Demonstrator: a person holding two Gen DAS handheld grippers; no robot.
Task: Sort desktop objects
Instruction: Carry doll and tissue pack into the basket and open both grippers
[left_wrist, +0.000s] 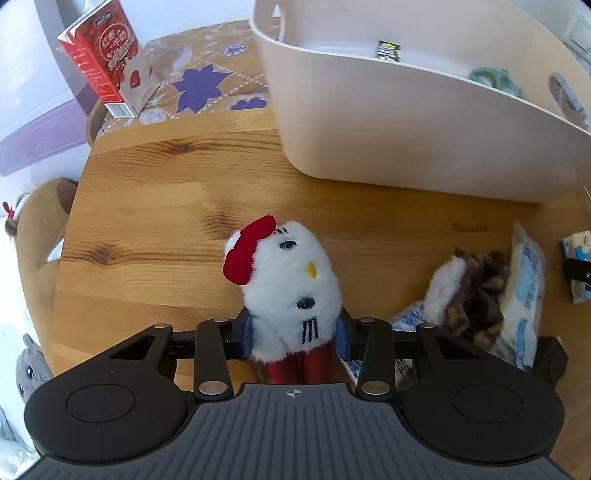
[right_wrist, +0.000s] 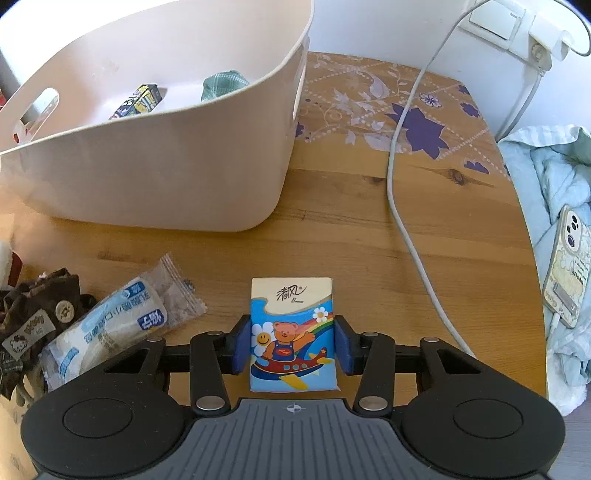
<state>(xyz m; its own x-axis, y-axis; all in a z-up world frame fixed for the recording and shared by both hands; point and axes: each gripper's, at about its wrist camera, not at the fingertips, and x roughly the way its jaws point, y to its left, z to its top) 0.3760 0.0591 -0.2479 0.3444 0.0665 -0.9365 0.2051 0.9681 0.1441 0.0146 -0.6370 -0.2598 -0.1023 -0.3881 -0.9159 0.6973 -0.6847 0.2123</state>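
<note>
Carton (left_wrist: 109, 61), red and white with Chinese lettering too small to read, stands upright at the far left of the wooden table (left_wrist: 155, 206) in the left wrist view. To its right, nearer the camera, one white plush cat (left_wrist: 291, 280) with a red bow, black eyes and a yellow nose lies on the table; the left gripper (left_wrist: 295, 332) has its two blue pads pressed against the toy's sides, so it grips the plush. Behind and to the right stands one white plastic bin (left_wrist: 388, 122); it holds a small dark printed box (left_wrist: 388, 50) and a bundle of green checked cloth (left_wrist: 491, 75), two things that can be made out. Right of the plush lies a brown patterned fabric piece (left_wrist: 476, 291) and a clear packet with blue print (left_wrist: 524, 291).

In the right wrist view the bin (right_wrist: 166, 166) stands at upper left with the printed box (right_wrist: 142, 99) and green cloth (right_wrist: 225, 83) inside. Below it, at far left, the brown fabric (right_wrist: 40, 306) bears a tag reading "Hello Kitty"; beside it lie two clear packets, one with blue Chinese print (right_wrist: 110, 332) and one plain (right_wrist: 173, 291). At centre, one tissue pack (right_wrist: 291, 332) lies flat on the table, marked "清风" above a cartoon bear in a red aeroplane; the right gripper (right_wrist: 291, 345) clamps its long edges between both blue pads. One white cable (right_wrist: 397, 184) runs across the table further right. One phone (right_wrist: 567, 266) in a pale printed case lies on blue bedding (right_wrist: 546, 173) at the far right.
</note>
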